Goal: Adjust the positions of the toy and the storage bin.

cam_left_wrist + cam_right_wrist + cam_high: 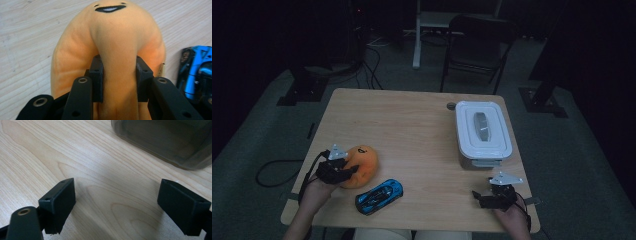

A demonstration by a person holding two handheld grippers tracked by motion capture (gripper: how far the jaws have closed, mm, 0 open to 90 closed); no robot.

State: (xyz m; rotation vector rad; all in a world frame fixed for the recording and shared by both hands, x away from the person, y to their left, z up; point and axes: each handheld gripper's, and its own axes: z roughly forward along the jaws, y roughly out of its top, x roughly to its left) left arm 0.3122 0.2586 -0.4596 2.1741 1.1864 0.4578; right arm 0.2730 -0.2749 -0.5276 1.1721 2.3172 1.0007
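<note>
While the left gripper [119, 75] pinches a fold of the orange plush [110, 37] between its jaws at the table's [412, 125] near-left, the plush bulges out both sides, its smiling face on the far end. A blue toy car [379, 196] lies just right of it, w/ a small gap. The right gripper [117, 202] sits at the near-right edge, jaws wide apart over bare wood, nothing btwn them. A white lidded box [482, 130] stands just beyond it, lid on
</note>
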